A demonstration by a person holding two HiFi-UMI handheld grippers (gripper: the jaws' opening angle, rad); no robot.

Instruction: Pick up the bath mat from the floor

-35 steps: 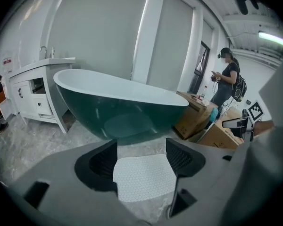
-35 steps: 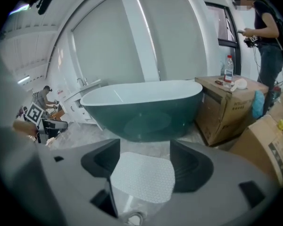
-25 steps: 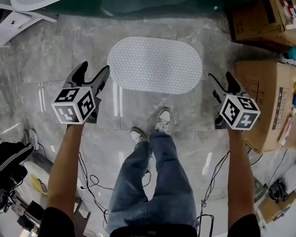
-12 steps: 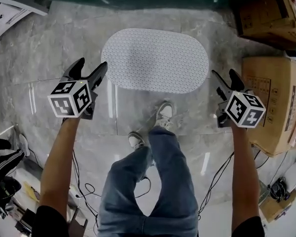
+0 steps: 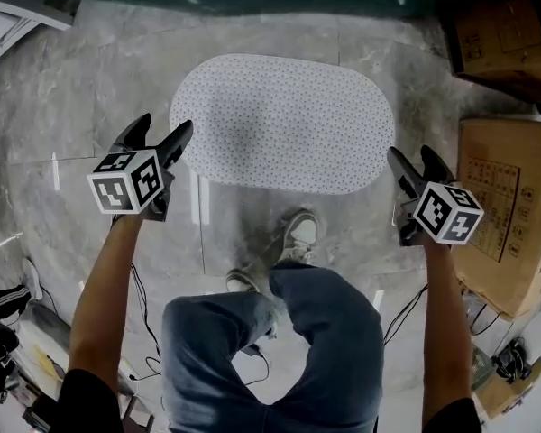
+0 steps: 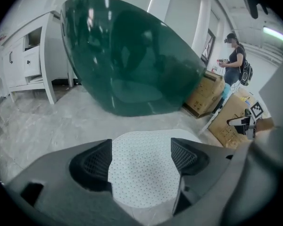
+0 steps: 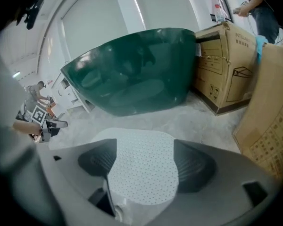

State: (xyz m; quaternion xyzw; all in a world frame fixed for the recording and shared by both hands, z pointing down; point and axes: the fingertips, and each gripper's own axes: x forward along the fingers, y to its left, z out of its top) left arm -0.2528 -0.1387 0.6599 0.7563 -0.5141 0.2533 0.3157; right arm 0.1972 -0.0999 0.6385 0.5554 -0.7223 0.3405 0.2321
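**A:** Mat (image 5: 279, 124) flat on floor (image 5: 81, 97), oval, dotted, not yet lifted. Tub (image 6: 132, 60) just beyond its far edge, shoes (image 5: 299, 231) by its near edge.

**B:** Grippers?

**A:** Left gripper (image 5: 165, 126) poised just off mat's left end, right gripper (image 5: 410, 156) just off its right end. Both slack, jaws just now opening wider, nothing clamped. Only mat showing through each gap, farther ahead.

**B:** Why one at each end?

**A:** Likely for a two-point lift. Wide, limp sheet, easier raised from opposite ends than dragged from one. Spread wide, probably to straddle a thin edge lying tight to stone.

**B:** Stage?

**A:** Approach only, no contact yet. Next, by the look: tips down to mat's rim, then a pinch on both ends together. Risk: pads skidding over a flush edge.
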